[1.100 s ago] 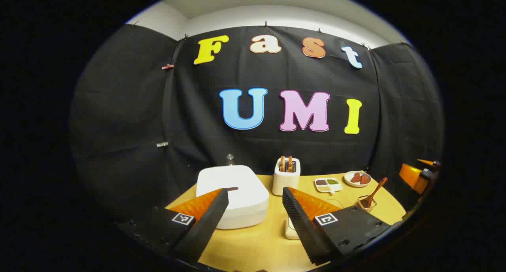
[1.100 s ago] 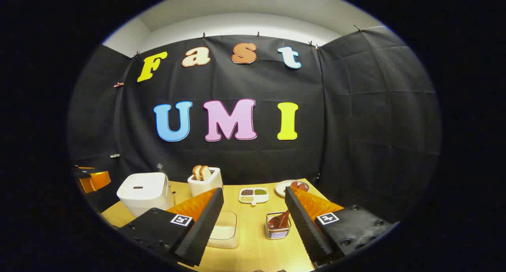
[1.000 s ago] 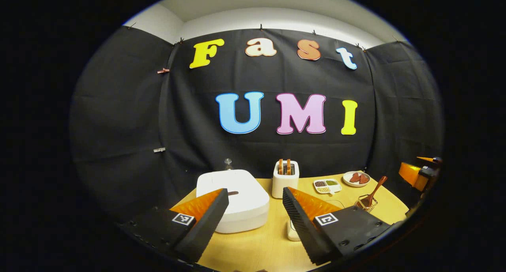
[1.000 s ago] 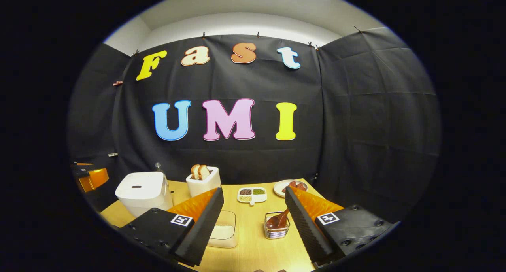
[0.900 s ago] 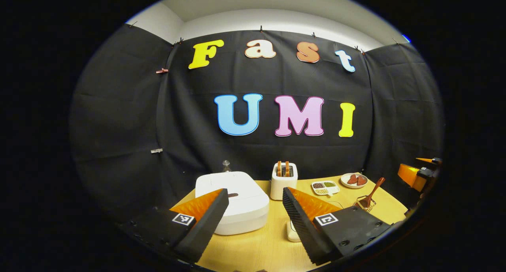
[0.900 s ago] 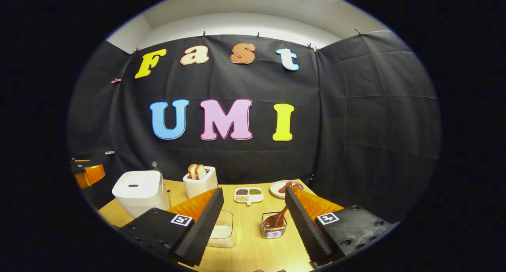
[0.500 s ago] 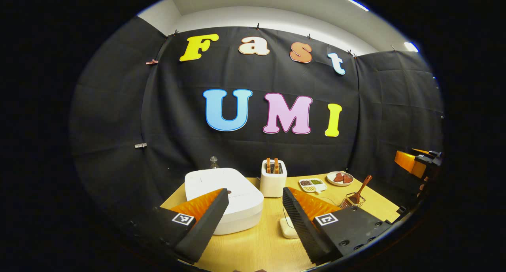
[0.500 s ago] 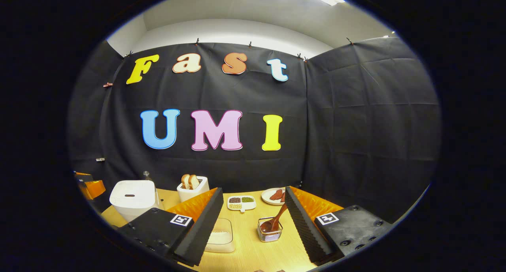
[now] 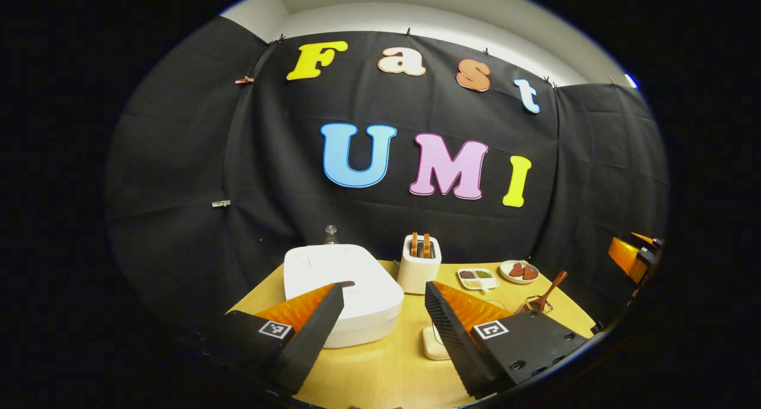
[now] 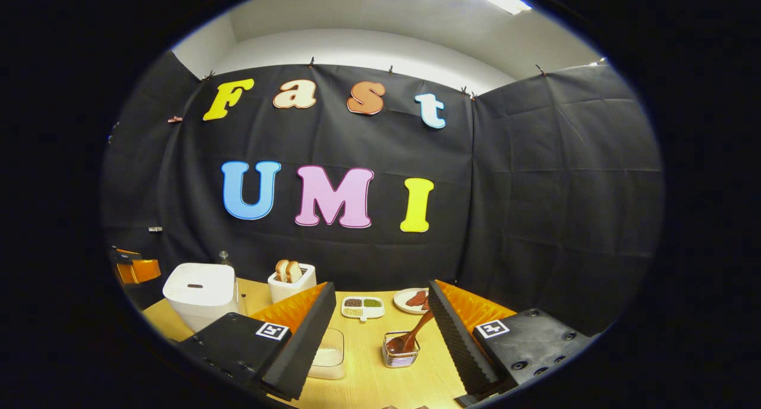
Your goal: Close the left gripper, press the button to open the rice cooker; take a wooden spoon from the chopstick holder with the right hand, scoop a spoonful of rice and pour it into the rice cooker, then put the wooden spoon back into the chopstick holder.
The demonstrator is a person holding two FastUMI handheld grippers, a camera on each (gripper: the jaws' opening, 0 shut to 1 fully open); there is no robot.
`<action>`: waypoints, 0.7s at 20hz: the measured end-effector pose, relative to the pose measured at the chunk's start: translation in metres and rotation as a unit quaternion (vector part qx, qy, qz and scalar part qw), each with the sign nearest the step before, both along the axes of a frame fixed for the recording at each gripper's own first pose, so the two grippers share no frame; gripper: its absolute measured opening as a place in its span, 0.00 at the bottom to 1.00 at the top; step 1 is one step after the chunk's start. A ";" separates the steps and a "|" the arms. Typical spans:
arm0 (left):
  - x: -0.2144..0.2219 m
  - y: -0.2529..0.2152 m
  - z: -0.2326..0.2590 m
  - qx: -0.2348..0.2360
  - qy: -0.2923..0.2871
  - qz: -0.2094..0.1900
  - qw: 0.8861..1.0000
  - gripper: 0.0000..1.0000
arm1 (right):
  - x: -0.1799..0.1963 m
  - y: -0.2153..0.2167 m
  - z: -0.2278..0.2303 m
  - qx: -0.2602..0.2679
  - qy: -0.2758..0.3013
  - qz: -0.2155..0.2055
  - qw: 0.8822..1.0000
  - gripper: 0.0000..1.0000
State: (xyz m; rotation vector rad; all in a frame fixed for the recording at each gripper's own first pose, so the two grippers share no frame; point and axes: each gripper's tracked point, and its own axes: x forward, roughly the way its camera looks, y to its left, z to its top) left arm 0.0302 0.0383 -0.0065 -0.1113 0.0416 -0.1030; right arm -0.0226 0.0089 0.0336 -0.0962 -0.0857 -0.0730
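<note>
While the rice cooker [image 9: 340, 290] sits shut at the left of the wooden surface [image 9: 386, 367], the left tool [image 9: 380, 332] hangs above its near edge with its jaws spread wide and empty; the small dark button [image 9: 348, 284] on the lid looks stiff and shallow, so a closed tip pressing straight down should suit it, and the smooth white shell could let a slanted push slide off. In the right gripper view the right tool [image 10: 377, 332] is likewise open and holds nothing. Ahead of it the wooden spoon [image 10: 411, 335] leans in the wire chopstick holder [image 10: 399, 356], light and rigid, best taken on its raised handle. A clear rice container [image 10: 327, 355] lies just beside the holder. Toaster [image 10: 290, 282], divided dish [image 10: 362, 307] and plate [image 10: 412, 300] stand farther back, before black cloth walls.
</note>
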 end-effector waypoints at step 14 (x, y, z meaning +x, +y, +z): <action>0.116 0.040 0.003 -0.005 0.097 0.023 0.995 0.37 | 0.003 -0.029 -0.030 0.004 0.033 0.023 0.999 0.98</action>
